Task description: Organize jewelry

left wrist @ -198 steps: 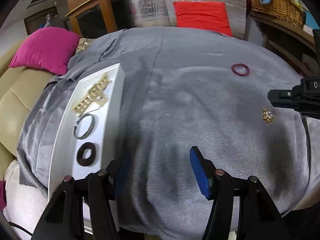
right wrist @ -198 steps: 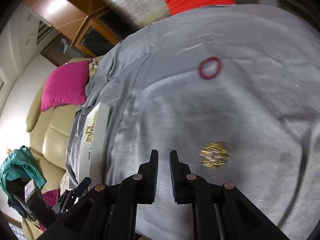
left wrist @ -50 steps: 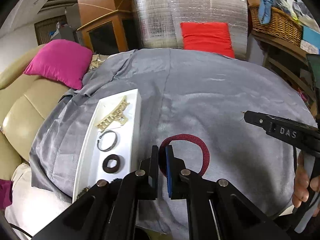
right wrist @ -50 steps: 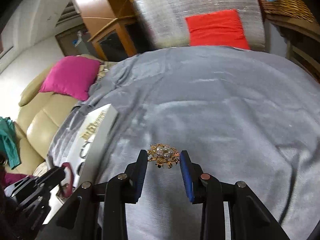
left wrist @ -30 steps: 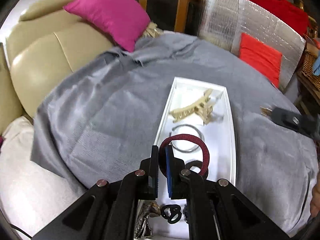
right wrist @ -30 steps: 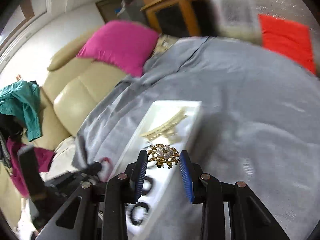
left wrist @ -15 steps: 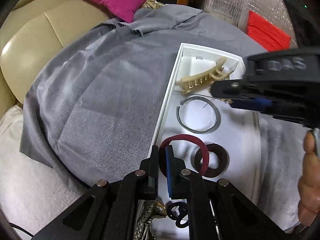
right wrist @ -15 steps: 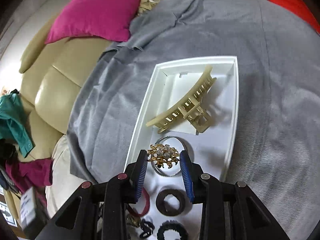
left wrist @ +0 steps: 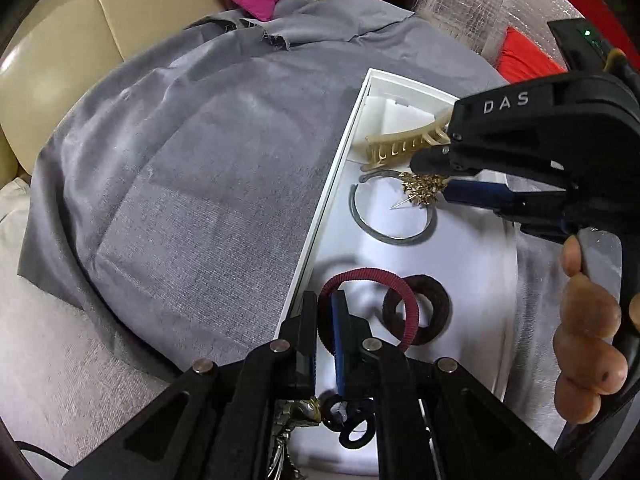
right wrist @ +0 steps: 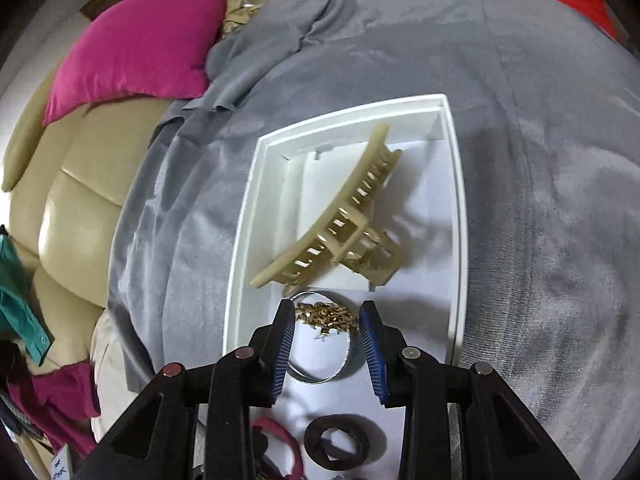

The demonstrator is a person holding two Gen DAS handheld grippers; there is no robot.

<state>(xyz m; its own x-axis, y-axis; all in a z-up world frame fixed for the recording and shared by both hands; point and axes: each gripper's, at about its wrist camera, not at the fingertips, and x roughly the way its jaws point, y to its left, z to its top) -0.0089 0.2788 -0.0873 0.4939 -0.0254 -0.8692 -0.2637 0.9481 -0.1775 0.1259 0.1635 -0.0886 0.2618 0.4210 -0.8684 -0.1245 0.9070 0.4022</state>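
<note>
Gold brooch clamped in right gripper over white tray; left gripper pinches ribbed maroon hair tie.

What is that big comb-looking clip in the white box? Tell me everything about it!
It is a large cream plastic claw hair clip, curved, with rows of teeth along both sides and a hinge in the middle. It lies slanted at the far end of the white tray, near a silver bangle. No gripper holds it.
</note>
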